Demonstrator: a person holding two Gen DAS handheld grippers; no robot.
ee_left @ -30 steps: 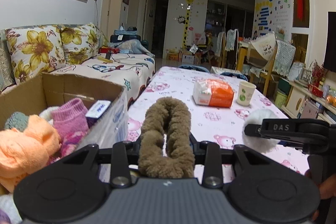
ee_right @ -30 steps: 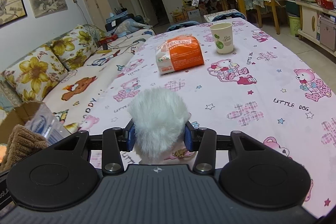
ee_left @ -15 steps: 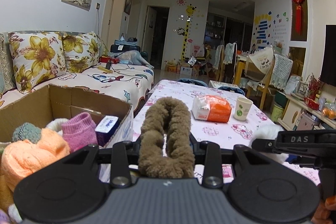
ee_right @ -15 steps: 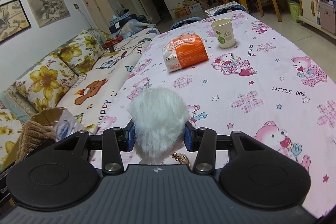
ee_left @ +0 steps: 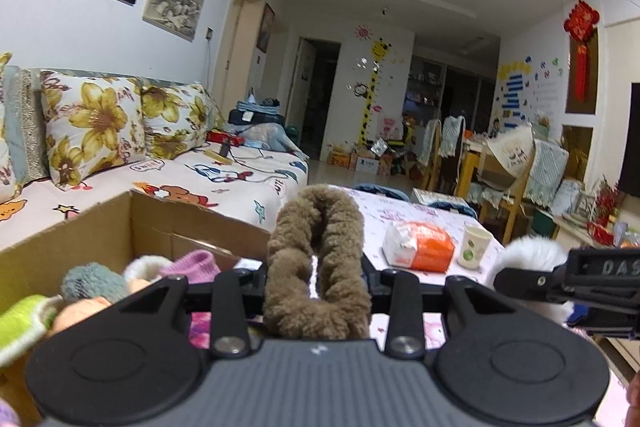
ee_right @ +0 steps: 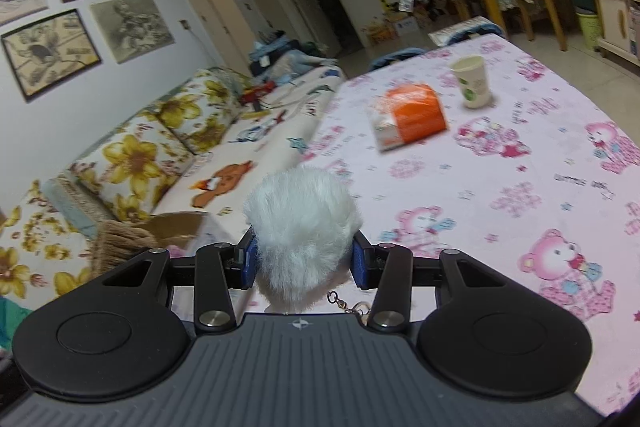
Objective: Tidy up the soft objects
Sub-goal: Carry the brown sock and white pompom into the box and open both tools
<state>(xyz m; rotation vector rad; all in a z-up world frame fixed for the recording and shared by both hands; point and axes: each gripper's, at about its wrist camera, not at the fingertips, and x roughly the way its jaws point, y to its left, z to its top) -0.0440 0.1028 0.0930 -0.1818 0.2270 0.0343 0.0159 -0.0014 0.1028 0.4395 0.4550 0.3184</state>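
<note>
Since a second ago both tools have risen and swung toward the box: in the left view the cardboard box (ee_left: 132,223) now sits lower and more central, and in the right view the bench (ee_right: 500,163) has slid away toward 3 o'clock, blurred by motion.

The left tool (ee_left: 316,279) is clamped on a brown fuzzy loop (ee_left: 316,259), which stands upright between its fingers. Its tip rises above the box's far edge, at about 12 o'clock from the tool. At 9 to 10 o'clock the open box holds a grey-green sock (ee_left: 92,281), a pink sock (ee_left: 192,263), an orange piece (ee_left: 80,311) and a green-edged piece (ee_left: 24,319), all piled up to the near rim. The box's right wall runs just beside the left finger.

The right tool (ee_right: 304,259) is clamped on a white fluffy ball (ee_right: 302,227), its blue pads (ee_right: 248,263) pressed into the fur on both sides; a small metal clasp (ee_right: 348,305) hangs below. In the left view the ball shows at 3 o'clock, near the left tool but apart from it.

Farther out on the bench, at 1 o'clock, an orange packet (ee_right: 408,115) lies near a paper cup (ee_right: 472,81), with open cloth between them and the tools. The sofa (ee_right: 160,147) runs along the bench's left edge.
</note>
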